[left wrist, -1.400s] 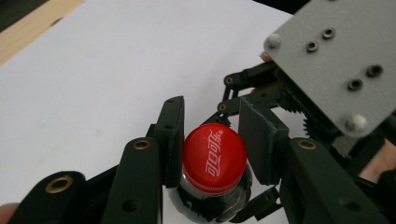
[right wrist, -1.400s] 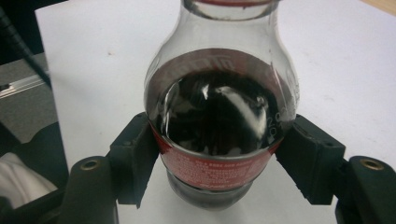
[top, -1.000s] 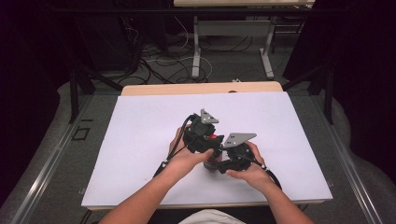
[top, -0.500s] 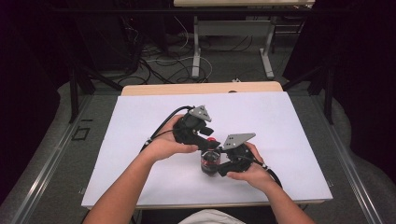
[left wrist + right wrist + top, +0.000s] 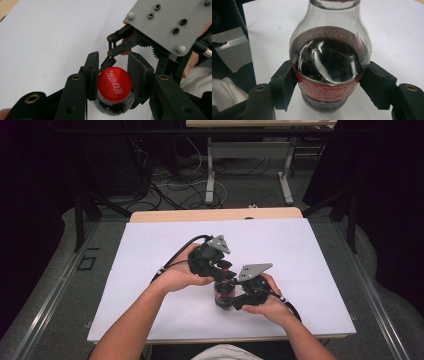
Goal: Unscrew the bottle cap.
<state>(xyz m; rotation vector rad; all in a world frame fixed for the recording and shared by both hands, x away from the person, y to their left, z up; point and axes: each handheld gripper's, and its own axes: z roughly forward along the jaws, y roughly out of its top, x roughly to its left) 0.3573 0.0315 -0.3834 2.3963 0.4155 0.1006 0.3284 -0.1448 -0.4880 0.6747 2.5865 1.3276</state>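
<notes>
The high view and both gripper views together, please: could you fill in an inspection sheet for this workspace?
Surface: white table top on a wooden table, bare around the work.
Job's things: a small bottle of dark drink, upright on the table, red cap still on.
Clutter: nothing seen.
Grippers: left gripper shut on the cap from above, having just closed; right gripper shut on the bottle's body at the red label.
Cables: a black cable loops from the left gripper over the table; more cables lie on the floor beyond.
Surroundings: dark room, grey floor mat, legs of a second table behind.
</notes>
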